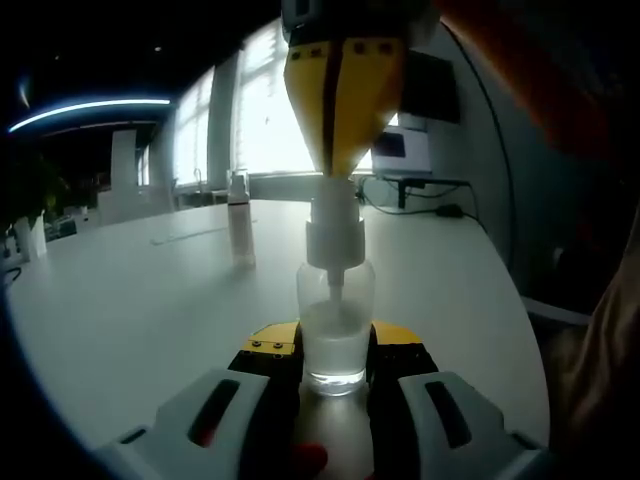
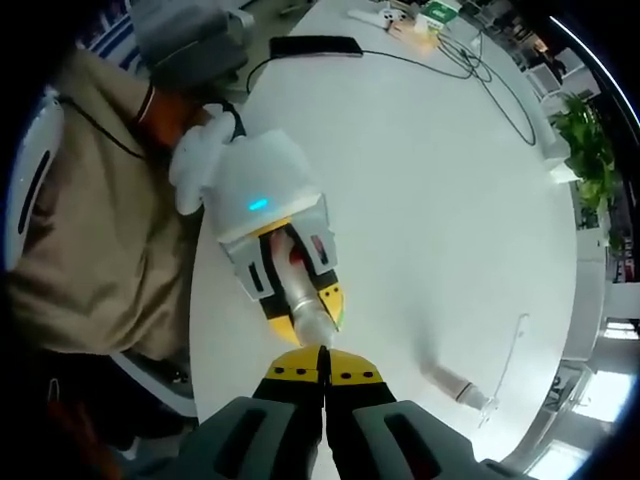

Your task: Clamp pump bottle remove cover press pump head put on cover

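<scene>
Left gripper (image 1: 335, 372): we see it clamped on the bottle (image 1: 335, 335).
Right gripper (image 2: 322, 376): jaws closed, tips on the pump head (image 1: 335, 232).
Risk: we judge an off-centre press could tip the bottle.

The pump bottle (image 1: 335, 335) stands on the table (image 1: 140, 300) between the left gripper (image 1: 335, 375) jaws. The right gripper (image 1: 343, 165) sits atop its pump head (image 1: 335, 235). The cover (image 1: 239, 222) stands behind, to the left.

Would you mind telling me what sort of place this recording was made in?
Probably an office or meeting room: a large white table carries cables, big windows line the far wall, and a potted plant stands beside the table.
</scene>
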### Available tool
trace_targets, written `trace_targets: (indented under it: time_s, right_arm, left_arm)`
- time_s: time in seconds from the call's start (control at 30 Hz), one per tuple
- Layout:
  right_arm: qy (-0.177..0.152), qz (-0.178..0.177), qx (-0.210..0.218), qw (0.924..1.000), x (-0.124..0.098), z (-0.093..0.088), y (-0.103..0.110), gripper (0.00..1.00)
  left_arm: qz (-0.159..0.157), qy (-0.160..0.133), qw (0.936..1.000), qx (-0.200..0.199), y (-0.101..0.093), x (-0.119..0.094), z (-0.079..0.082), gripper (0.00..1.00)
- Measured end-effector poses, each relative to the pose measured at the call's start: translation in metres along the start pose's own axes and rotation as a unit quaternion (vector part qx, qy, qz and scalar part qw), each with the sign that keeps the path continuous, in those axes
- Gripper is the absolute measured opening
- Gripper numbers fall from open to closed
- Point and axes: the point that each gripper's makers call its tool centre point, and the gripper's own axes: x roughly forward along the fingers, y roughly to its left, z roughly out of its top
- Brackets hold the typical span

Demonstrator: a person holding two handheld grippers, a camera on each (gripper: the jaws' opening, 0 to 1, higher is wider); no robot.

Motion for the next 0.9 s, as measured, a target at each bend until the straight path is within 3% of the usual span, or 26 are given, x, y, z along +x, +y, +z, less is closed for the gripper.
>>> trace_targets:
  time_s: [0.9]
  right_arm:
    - [-0.001,-0.013,-0.005,0.9999,-0.0063,-0.0002,-0.0019,0.00]
  left_arm:
    - [0.000,0.000,1.0000,-0.001,0.0020,0.0005,-0.0006,0.15]
